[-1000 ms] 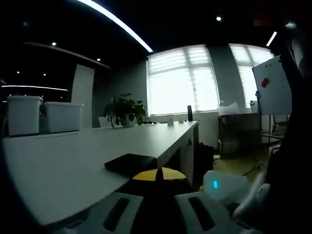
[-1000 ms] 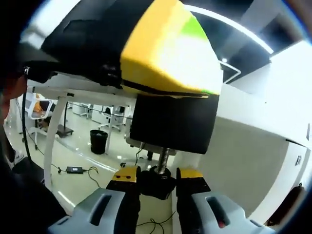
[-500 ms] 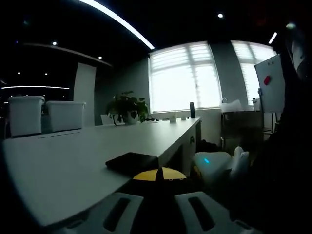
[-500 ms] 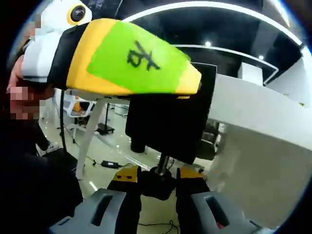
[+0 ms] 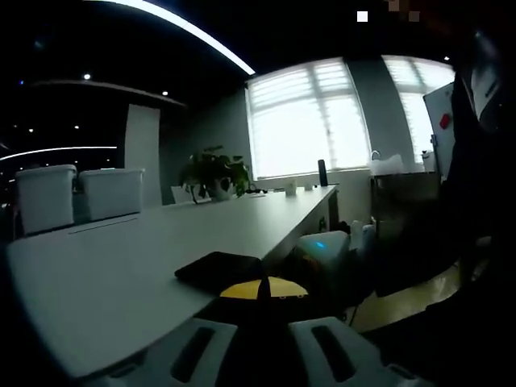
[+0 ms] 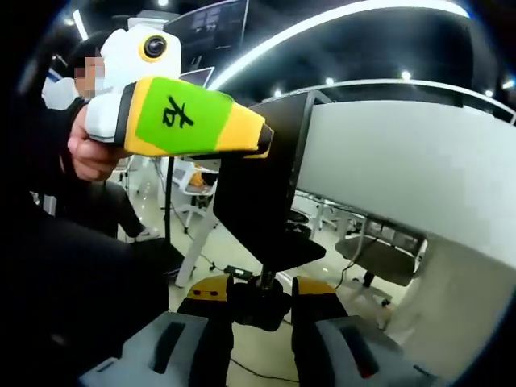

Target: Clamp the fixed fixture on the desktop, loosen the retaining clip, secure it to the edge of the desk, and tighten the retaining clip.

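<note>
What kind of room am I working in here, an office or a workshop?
Most likely an office or meeting room: a long white desk runs toward bright windows with blinds, a potted plant stands at its far end, and office chairs stand on the glossy floor under ceiling strip lights.

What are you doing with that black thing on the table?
A person is fastening a black clamp fixture onto the edge of a white desk. The left tool, with its yellow and green body, grips the fixture's top part, which lies on the desktop. The right tool comes up from underneath, its jaws closed around the black knob at the bottom of the clamp screw, the part that turns to tighten it. The fixture already straddles the desk edge.
</note>
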### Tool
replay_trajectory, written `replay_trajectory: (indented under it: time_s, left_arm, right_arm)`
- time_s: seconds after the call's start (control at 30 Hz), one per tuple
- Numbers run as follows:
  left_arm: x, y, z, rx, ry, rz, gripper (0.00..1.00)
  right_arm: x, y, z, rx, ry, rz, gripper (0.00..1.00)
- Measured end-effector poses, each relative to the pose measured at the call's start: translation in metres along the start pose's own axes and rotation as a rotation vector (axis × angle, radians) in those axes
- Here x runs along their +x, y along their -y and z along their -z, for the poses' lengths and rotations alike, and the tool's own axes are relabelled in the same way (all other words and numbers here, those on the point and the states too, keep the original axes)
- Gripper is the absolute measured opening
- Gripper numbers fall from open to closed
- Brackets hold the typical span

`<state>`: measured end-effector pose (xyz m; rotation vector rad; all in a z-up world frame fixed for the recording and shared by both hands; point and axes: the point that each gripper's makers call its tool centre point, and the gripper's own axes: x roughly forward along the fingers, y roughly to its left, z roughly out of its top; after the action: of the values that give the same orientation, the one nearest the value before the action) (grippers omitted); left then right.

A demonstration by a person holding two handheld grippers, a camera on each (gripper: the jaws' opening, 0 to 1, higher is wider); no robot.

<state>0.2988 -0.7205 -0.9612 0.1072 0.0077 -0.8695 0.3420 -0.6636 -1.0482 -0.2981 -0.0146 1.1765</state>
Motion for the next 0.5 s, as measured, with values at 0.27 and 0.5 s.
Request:
replay_trajectory:
  time_s: [0.27,0.5]
  left_arm:
    - [0.0003,-0.0007,0.0003,-0.003,-0.008,0.011,0.01]
    - [0.002,0.0046,-0.0004,-0.011,-0.013,0.012,0.01]
  right_arm:
    - [-0.0001,-0.0042,-0.0026,-0.069,0.057,-0.091,0.25]
    - [0.0025,-0.0033,-0.0036,-0.095,0.038,-0.055,0.26]
